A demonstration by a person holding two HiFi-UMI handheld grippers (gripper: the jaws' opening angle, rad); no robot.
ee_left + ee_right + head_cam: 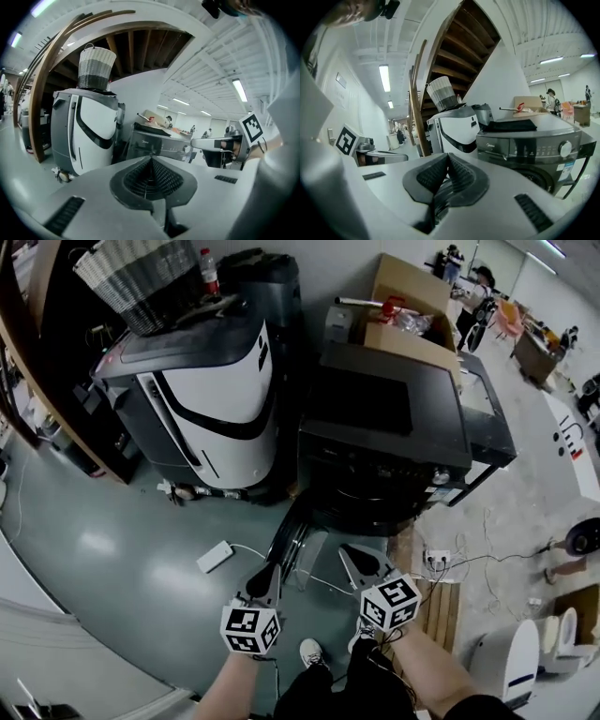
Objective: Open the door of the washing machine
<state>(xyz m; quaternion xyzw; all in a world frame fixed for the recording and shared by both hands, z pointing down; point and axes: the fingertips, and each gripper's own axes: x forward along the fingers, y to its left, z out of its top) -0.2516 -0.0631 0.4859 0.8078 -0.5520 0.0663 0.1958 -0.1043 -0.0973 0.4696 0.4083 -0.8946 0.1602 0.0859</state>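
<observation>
Left hand-held gripper [151, 164] jaws together, washing machine [147, 142] beyond.

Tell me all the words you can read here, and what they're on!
"Midea": on the washer's front panel, left of the buttons.
Blue sticker on the washer: too small to read.
Label on the bottle: too blurred to read.

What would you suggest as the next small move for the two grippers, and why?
Probably just ease both back and stop. The door appears already swung out at the left front of the washing machine, and the left gripper and right gripper are both shut, empty and clear of it, so no further pull seems needed.
</observation>
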